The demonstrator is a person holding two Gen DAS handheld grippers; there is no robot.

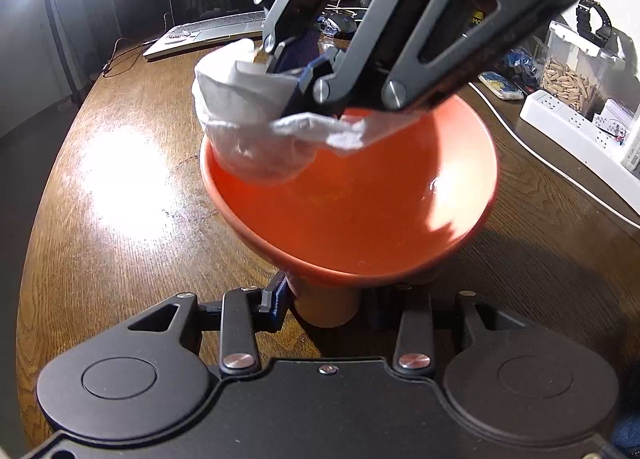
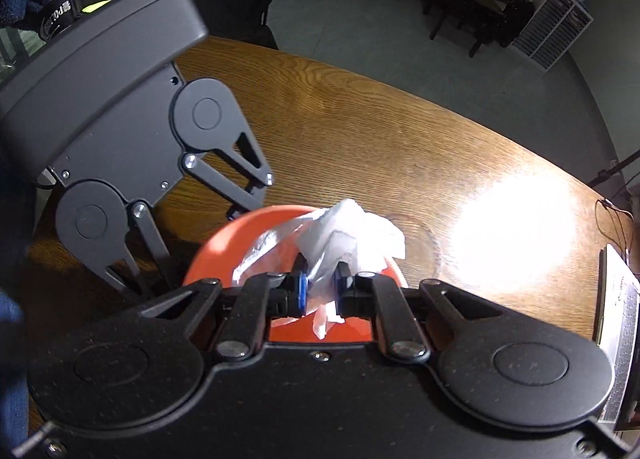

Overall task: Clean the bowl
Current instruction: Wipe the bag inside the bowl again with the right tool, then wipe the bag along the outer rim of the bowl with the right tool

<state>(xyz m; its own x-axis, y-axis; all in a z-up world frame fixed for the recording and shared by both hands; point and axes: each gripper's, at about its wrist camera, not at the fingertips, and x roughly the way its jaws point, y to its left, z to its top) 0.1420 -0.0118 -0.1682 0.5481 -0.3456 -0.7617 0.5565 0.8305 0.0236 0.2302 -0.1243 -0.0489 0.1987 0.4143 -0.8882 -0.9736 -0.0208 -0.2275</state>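
An orange bowl (image 1: 360,215) is held tilted above the wooden table, its foot clamped in my left gripper (image 1: 326,305), which is shut on it. My right gripper (image 1: 296,91) reaches in from above, shut on a crumpled white tissue (image 1: 248,131) that presses on the bowl's far left rim and inner wall. In the right wrist view the tissue (image 2: 340,243) sticks out between the blue pads of my right gripper (image 2: 322,291) over the bowl (image 2: 224,251), with the left gripper's body (image 2: 132,163) at the left.
The wooden table (image 1: 132,187) carries a laptop (image 1: 208,27) at the back, a white power strip (image 1: 576,131), a clear box of wooden dowels (image 1: 572,79) and cables at the right. A lamp glare lies on the table's left half.
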